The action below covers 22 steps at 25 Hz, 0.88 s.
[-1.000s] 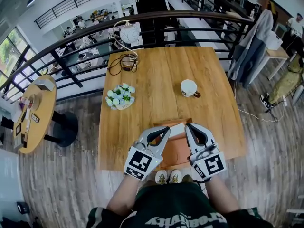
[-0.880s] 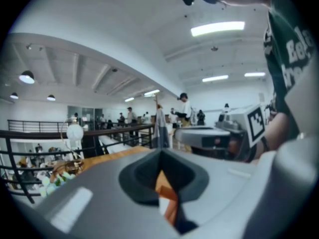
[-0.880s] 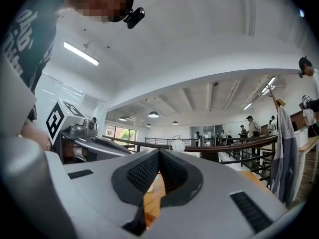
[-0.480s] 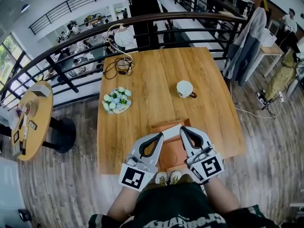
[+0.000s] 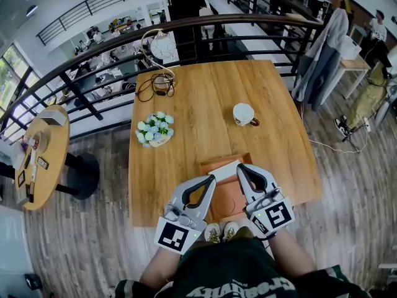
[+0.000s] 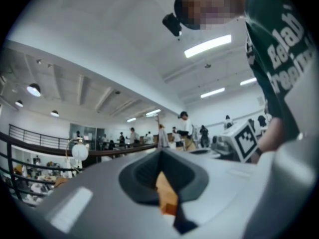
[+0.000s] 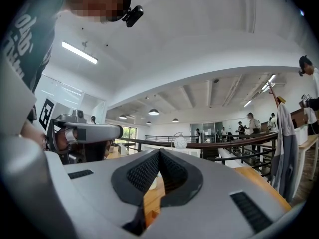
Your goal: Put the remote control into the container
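Note:
The white remote control [image 5: 226,170] lies across the far part of the shallow orange-brown container [image 5: 224,202], near the front edge of the wooden table [image 5: 198,104]. My left gripper [image 5: 211,178] is shut and empty, its tip just left of the remote's near end. My right gripper [image 5: 240,167] is also shut and empty, its tip at the remote's right end. In the left gripper view the jaws [image 6: 160,154] meet with nothing between them, and only orange shows in the slit below. The right gripper view shows its jaws [image 7: 159,152] closed likewise, with the left gripper [image 7: 84,133] beside them.
A white cup [image 5: 245,114] stands right of the table's middle and a bowl of flowers [image 5: 154,129] to the left. At the far edge are a globe lamp [image 5: 161,45] and coiled cable [image 5: 162,82], with a dark railing [image 5: 248,20] behind. A round side table [image 5: 43,148] stands far left.
Both grippers have drawn back slightly toward the person, the left more than the right. The remote lies where it was in the container.

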Tool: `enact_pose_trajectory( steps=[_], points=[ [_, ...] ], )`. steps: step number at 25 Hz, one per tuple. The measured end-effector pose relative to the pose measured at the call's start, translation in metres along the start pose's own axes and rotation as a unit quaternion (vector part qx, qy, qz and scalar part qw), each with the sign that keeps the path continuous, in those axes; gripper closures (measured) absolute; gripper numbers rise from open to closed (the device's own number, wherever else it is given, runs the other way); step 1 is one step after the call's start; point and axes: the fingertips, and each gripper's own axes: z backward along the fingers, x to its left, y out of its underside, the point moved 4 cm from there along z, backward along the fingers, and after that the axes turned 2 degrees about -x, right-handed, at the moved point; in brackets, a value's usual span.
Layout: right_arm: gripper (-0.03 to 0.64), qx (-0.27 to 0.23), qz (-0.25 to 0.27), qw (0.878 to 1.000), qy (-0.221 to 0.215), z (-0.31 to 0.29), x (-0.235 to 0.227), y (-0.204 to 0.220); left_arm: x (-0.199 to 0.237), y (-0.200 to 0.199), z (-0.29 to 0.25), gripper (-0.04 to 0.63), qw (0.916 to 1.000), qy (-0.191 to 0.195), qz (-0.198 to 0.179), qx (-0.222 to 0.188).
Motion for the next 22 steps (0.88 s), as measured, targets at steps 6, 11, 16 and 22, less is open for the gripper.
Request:
enact_pose_trajectory(
  steps=[6, 11, 16, 22],
  points=[
    [0.601, 0.004, 0.005, 1.0, 0.001, -0.001, 0.005, 0.002, 0.004, 0.001, -0.002, 0.597, 0.9998, -0.006, 0.021, -0.004],
    [0.601, 0.007, 0.01, 1.0, 0.005, 0.001, 0.005, 0.0, 0.005, 0.0, 0.0, 0.597, 0.9998, 0.001, 0.021, -0.004],
    [0.6, 0.009, 0.012, 1.0, 0.004, -0.002, 0.012, 0.0, 0.01, 0.0, 0.005, 0.597, 0.9996, 0.002, 0.027, -0.007],
    [0.6, 0.001, 0.018, 1.0, 0.009, -0.007, 0.02, -0.004, 0.015, 0.0, 0.009, 0.597, 0.9998, 0.02, 0.003, -0.006]
  ],
)
